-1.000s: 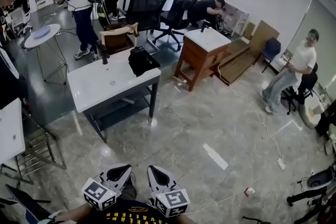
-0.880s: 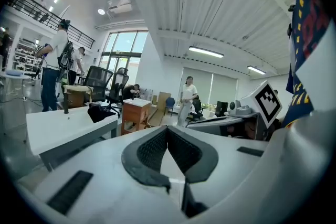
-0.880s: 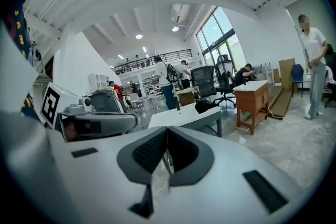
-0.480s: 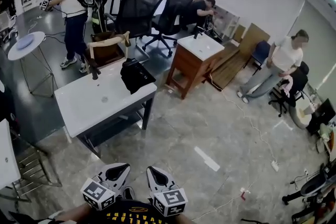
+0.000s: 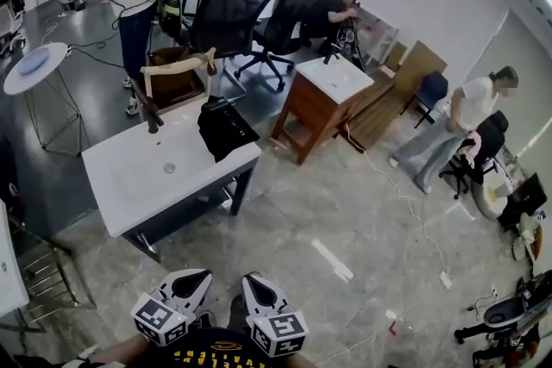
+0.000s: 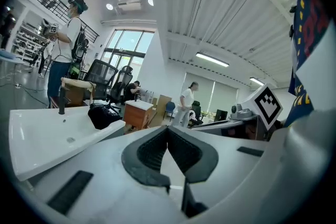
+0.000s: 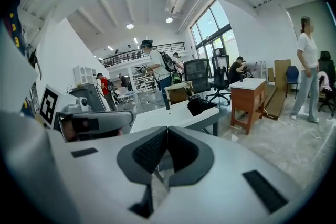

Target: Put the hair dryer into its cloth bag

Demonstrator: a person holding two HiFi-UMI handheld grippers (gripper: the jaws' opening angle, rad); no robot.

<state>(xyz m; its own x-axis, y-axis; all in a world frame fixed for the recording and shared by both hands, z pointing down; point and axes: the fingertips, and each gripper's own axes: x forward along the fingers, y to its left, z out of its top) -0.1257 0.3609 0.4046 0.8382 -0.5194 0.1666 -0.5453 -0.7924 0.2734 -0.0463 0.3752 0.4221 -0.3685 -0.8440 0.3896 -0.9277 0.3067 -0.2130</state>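
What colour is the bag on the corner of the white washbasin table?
The soft cloth bag is plain black, best seen in the head view.

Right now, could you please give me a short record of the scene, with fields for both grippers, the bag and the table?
left gripper: shut, empty, held low in front of the person
right gripper: shut, empty, beside the left one
black cloth bag: lying on the far right corner of the white basin-top table
black tap: upright at the table's far edge
hair dryer: cannot be made out
gap: grey tiled floor lies between both grippers and the table
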